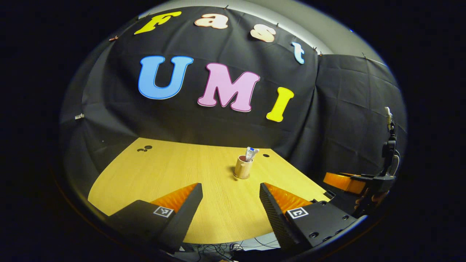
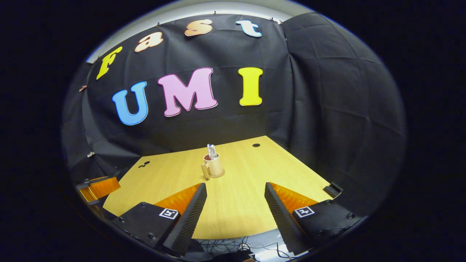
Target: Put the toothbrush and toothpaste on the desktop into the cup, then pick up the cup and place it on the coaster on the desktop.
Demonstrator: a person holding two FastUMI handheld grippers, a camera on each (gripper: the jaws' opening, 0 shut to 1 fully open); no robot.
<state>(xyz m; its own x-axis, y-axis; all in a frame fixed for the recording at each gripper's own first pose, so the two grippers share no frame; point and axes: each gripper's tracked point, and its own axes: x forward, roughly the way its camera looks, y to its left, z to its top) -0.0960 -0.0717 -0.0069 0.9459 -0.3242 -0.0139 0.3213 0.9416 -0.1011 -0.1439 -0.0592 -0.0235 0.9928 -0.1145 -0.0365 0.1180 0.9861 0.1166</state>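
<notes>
Left gripper [image 1: 230,198]: hovering with fingers apart, gripping nothing.
Right gripper [image 2: 236,198]: hovering likewise, empty.
Cup [image 1: 243,167]: standing mid-desk [image 1: 174,171], holding toothpaste [image 1: 250,153], possibly toothbrush too.

Left gripper [image 1: 230,203] up close: two wedge-shaped fingers, ribbed on their inner faces, each mounted on a flat black block. Each block carries a small square white tag printed with a black-and-white pattern, and the right-hand block shows round screw holes along its top. Over to the right gripper [image 2: 235,203]: same build, same ribbed wedges, same black blocks, a square patterned tag on each and screws near the block edges. In the left gripper view, a thin cable runs down its black stem.
</notes>
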